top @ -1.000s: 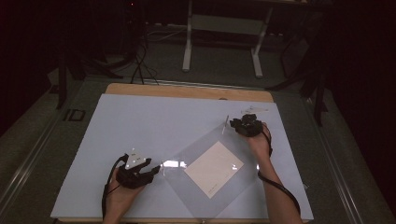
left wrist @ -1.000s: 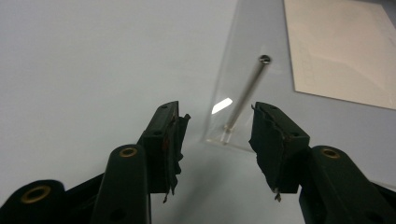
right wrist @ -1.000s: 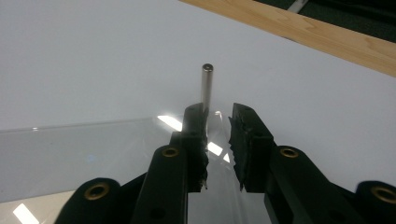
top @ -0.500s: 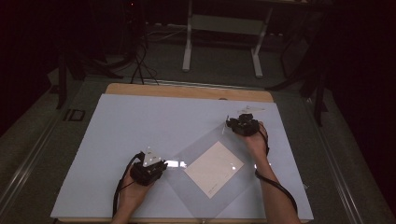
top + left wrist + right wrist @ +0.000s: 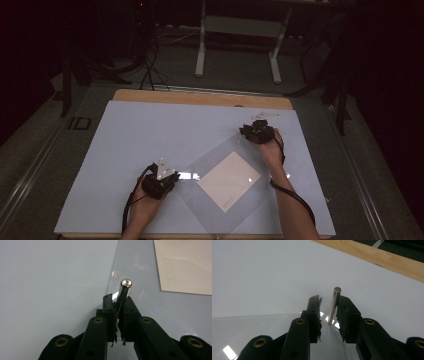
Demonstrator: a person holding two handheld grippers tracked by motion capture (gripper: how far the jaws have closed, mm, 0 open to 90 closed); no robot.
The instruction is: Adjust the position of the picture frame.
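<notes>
Peering down from the high view, little could be made out of either gripper's jaws, since each showed as a dark lump at the end of a hand, and the room beyond the table (image 5: 150,125) was lost in shadow. Print on the paper was too faint to read.

Two grippers, two metal pins, one clear sheet and one paper card could be counted.

The clear sheet (image 5: 220,165) lay turned like a diamond on the pale table top, glossy and catching glints of light, with the cream paper card (image 5: 229,181) lying at its middle. The left gripper (image 5: 118,303) sat at the sheet's near-left corner, its jaws pressed together on a shiny round-headed pin (image 5: 123,293) that stood over the sheet's edge. The right gripper (image 5: 329,306) sat at the sheet's far-right corner. Its jaws stood slightly spread, with a dull steel pin (image 5: 334,305) upright between them, close against one jaw and apart from the other, its foot on the sheet.

A wooden table edge (image 5: 372,255) ran behind.
</notes>
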